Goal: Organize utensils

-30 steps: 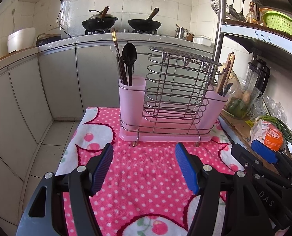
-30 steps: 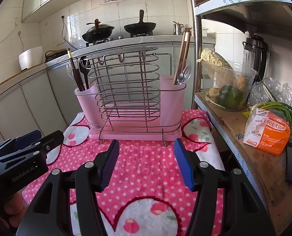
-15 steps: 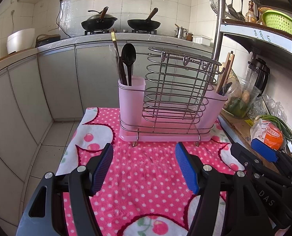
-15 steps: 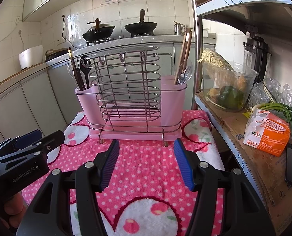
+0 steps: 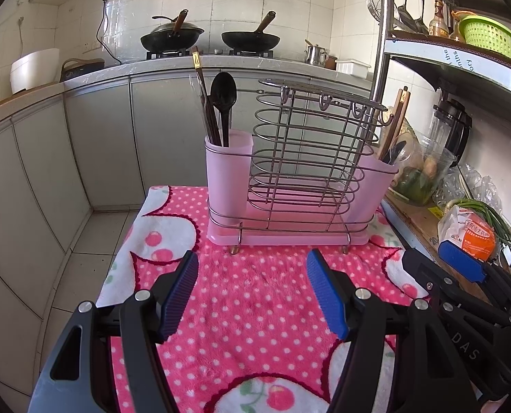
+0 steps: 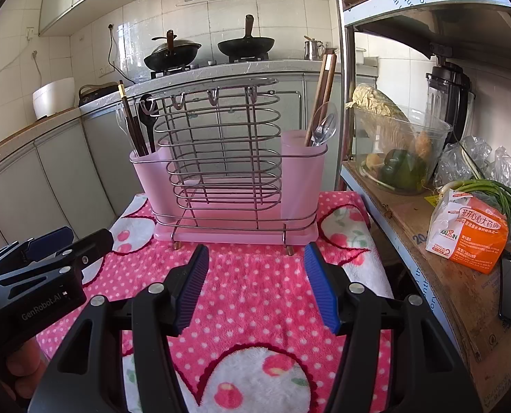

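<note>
Both grippers hover empty over the pink dotted towel, the left gripper and right gripper each with jaws spread. At 12 o'clock stands the pink utensil rack; its cups hide the lower ends of the black spoon, dark chopsticks and clear spoon.
</note>
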`<state>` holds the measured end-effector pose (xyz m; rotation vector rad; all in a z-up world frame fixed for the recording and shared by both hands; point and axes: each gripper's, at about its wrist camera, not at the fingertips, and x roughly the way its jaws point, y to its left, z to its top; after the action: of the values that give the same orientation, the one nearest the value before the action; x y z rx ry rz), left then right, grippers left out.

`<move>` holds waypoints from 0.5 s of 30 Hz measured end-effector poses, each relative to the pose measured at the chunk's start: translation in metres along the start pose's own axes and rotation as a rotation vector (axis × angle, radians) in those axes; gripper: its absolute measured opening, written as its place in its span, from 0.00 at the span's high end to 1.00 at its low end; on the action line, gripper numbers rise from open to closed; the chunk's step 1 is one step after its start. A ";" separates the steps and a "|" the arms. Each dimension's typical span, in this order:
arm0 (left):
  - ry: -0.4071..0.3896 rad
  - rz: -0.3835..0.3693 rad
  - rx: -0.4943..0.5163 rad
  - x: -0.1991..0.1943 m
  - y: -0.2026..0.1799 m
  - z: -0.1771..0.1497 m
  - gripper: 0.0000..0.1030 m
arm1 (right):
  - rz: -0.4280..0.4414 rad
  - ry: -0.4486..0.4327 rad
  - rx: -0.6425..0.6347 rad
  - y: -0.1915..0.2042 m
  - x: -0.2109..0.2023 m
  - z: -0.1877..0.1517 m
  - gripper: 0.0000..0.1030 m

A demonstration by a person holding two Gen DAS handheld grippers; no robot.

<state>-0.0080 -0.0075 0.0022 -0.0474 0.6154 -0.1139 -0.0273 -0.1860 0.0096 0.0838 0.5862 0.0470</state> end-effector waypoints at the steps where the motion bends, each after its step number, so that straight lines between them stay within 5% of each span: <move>1: 0.000 0.000 0.000 0.000 -0.001 0.000 0.37 | 0.000 0.001 -0.001 0.000 0.000 0.000 0.43; 15: 0.011 -0.010 0.011 0.006 0.002 -0.005 0.37 | -0.002 0.012 -0.015 0.000 0.006 -0.002 0.43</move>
<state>-0.0057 -0.0064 -0.0056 -0.0397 0.6253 -0.1274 -0.0235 -0.1853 0.0047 0.0687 0.5983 0.0499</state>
